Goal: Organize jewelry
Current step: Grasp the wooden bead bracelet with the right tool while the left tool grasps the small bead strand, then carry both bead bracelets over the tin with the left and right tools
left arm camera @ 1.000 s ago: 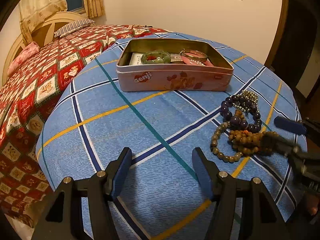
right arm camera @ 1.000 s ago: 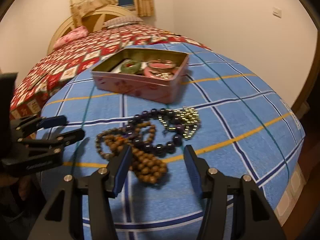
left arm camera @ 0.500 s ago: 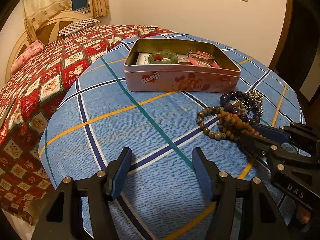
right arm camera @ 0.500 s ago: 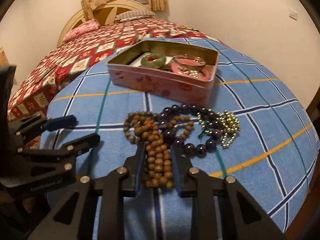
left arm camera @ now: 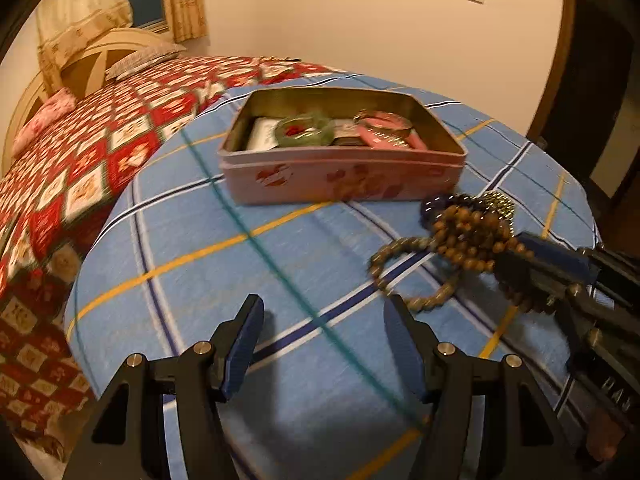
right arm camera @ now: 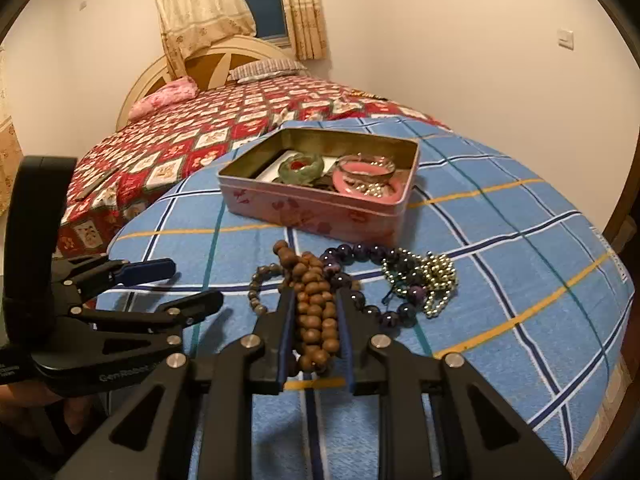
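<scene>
My right gripper (right arm camera: 314, 300) is shut on a brown wooden bead strand (right arm camera: 314, 312), also seen in the left wrist view (left arm camera: 472, 240), and lifts it off the blue checked tablecloth (right arm camera: 500, 248). A grey-brown bead bracelet (right arm camera: 258, 280), a purple bead bracelet (right arm camera: 360, 254) and a gold bead chain (right arm camera: 434, 276) lie tangled by it. An open pink tin (right arm camera: 320, 208) behind holds a green bangle (right arm camera: 301, 166) and pink bangles (right arm camera: 366, 178). My left gripper (left arm camera: 320, 344) is open and empty over the cloth, left of the beads; it also shows in the right wrist view (right arm camera: 180, 284).
The round table's edge (left arm camera: 80, 288) drops off at the left beside a bed with a red patterned quilt (right arm camera: 208, 136). A wall (right arm camera: 460, 40) stands behind the table, and a dark door frame (left arm camera: 560, 80) is at the right.
My right gripper closed on the wooden bead strand and raised it toward the tin, dragging the tangled bracelets. My left gripper stayed open and shifted little.
</scene>
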The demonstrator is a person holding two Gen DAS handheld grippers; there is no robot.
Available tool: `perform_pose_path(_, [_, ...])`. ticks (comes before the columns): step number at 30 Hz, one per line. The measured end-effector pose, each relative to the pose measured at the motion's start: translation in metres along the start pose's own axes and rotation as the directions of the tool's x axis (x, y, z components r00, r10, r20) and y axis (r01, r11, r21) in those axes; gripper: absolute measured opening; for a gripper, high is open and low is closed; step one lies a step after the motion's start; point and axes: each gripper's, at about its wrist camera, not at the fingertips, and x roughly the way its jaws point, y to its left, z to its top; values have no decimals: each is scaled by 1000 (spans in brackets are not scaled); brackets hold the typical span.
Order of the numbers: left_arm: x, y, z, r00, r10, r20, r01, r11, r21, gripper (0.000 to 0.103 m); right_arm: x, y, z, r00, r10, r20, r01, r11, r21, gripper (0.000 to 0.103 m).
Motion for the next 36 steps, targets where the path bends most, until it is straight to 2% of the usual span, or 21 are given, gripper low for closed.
perform_pose_path(4, [7,-8,11,999,-38,2,38,999,13,63,4,-1,0,1000,-13,-8,13,1000,5,22])
perform_pose_path(7, [17,-14,16,998,-61,-30,62,998,24,63,5,-3,-1,1000,-21,-11,21,1000,9,22])
perform_pose_path(8, [22,-15,16,996,-79,-49,80,996,25,59,5,-3,-2,1000,-22,-12,22,1000,10,22])
perform_pose_path(10, [22,-17,15,996,-65,-56,67,997,37,44,6,-3,-2,1000,-22,-10,22,1000,10,23])
perform_pose_path(11, [21,-19,14,995,-80,-64,82,996,44,24,5,-3,-2,1000,-23,-8,23,1000,11,22])
perform_pose_path(12, [19,-19,13,994,-84,-68,88,995,51,9,5,-3,-2,1000,-23,-5,23,1000,10,22])
perform_pose_path(13, [17,-18,11,993,-90,-73,94,994,54,7,4,-3,-3,1000,-24,1,24,1000,10,22])
perform_pose_path(19, [-6,2,5,991,-130,-35,131,991,16,7,-3,0,-3,1000,-20,18,20,1000,-5,22])
perform_pose_path(29, [-39,28,29,990,-122,75,124,992,-20,6,-29,21,9,996,13,87,-7,998,-62,23])
perform_pose_path(36, [-45,32,42,989,-106,107,107,994,-6,7,-32,17,18,994,19,104,-13,998,-54,22])
